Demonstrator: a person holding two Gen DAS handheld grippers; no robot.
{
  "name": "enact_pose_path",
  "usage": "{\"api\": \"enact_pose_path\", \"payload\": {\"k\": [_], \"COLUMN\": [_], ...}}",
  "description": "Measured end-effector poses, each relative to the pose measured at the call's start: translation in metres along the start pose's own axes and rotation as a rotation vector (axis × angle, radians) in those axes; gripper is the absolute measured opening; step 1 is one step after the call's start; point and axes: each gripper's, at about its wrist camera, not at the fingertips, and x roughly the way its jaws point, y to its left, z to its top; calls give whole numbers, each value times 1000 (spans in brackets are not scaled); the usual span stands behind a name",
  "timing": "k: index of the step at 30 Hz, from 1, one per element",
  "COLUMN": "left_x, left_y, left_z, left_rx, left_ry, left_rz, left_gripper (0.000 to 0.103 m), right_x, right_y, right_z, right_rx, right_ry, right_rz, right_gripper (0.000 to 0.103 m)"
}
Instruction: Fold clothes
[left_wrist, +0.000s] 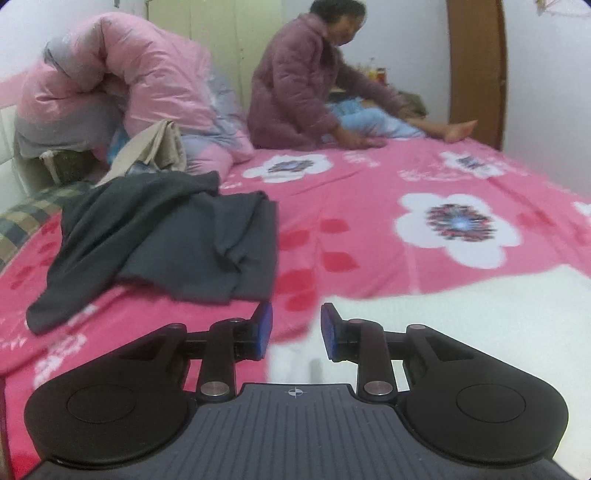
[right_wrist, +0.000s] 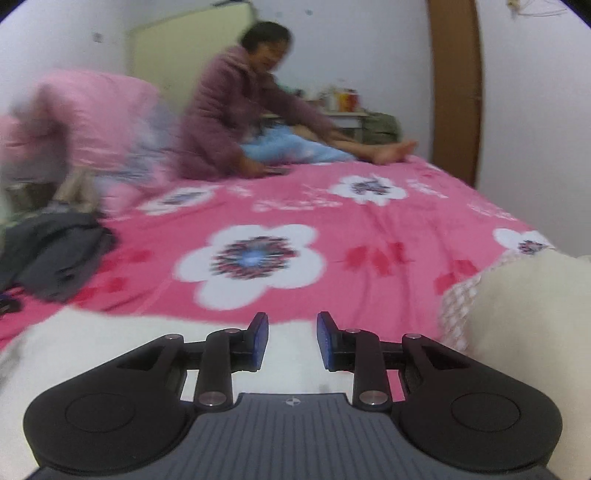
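A cream fleecy garment (left_wrist: 461, 332) lies on the pink flowered bed sheet (left_wrist: 369, 192) right in front of both grippers; it also shows in the right wrist view (right_wrist: 110, 343), with a bunched part and pink checked lining at the right (right_wrist: 524, 302). My left gripper (left_wrist: 295, 332) is open and empty over its left edge. My right gripper (right_wrist: 291, 341) is open and empty over the cream fabric. A dark grey garment (left_wrist: 166, 236) lies crumpled at the left, and shows in the right wrist view (right_wrist: 51, 251) too.
A person in a purple quilted jacket (left_wrist: 295, 92) sits at the far side of the bed with legs stretched right. A pink duvet (left_wrist: 122, 74) is heaped at the back left, with a beige cloth (left_wrist: 159, 147) by it. A brown door (left_wrist: 476, 66) stands behind.
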Motion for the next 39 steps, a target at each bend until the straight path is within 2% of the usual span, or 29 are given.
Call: {"api": "enact_pose_path", "payload": {"k": [2, 4, 6, 8, 10, 13, 14, 17, 19, 21, 22, 25, 27, 28, 30, 32, 33, 34, 35, 37, 39], "left_x": [-9, 4, 18, 12, -12, -52, -61, -49, -34, -33, -40, -71, -85, -85, -69, -64, -68, -73, -79, -90, -96], "left_y": [-2, -3, 0, 5, 6, 7, 8, 14, 25, 36, 36, 31, 26, 23, 15, 19, 22, 24, 26, 29, 31], "left_z": [-14, -31, -44, -40, -34, -42, -47, -71, -80, -76, -72, -65, -71, -78, -96, -107, -104, -100, -97, -96, -100], "left_rx": [-41, -57, -76, -110, -86, -13, 3, -7, -73, -140, -138, -64, -35, -14, 44, 11, -21, -41, -52, -66, -102], "left_ry": [46, 128, 126, 123, 108, 67, 70, 171, 205, 222, 216, 153, 122, 127, 174, 190, 186, 183, 173, 158, 166], "left_rz": [-90, -120, -112, -110, -103, -90, -84, -27, -26, -44, -42, -10, -28, -18, 49, 55, 54, 55, 59, 72, 84], "left_gripper": [29, 29, 31, 30, 30, 30, 30, 31, 41, 42, 42, 41, 42, 42, 43, 44, 44, 43, 43, 43, 43], "right_x": [-9, 2, 14, 2, -16, -63, -74, -64, -57, -63, -70, -102, -110, -105, -88, -84, -89, -97, -108, -126, -128], "right_y": [-2, -8, -12, -7, -1, 0, -1, -11, -20, -26, -27, -20, -16, -16, -24, -34, -35, -32, -27, -16, 0], "right_z": [-18, -46, -70, -67, -57, -57, -62, -95, -115, -110, -104, -96, -104, -110, -124, -124, -120, -112, -105, -95, -88], "right_rx": [62, 105, 102, 78, 49, 2, -7, 25, 70, 121, 138, 61, 3, -17, -5, 76, 88, 84, 57, 12, -6], "right_ry": [30, 79, 79, 81, 85, 11, 15, 142, 126, 132, 133, 73, 75, 101, 155, 160, 150, 134, 104, 47, 20], "right_rz": [72, 48, 19, -17, -53, -38, -37, -87, -75, -69, -79, -77, -65, -74, -92, -67, -68, -75, -73, -24, 63], "right_gripper": [31, 31, 30, 30, 31, 31, 31, 29, 29, 29, 29, 30, 30, 30, 33, 37, 34, 26, 26, 26, 26]}}
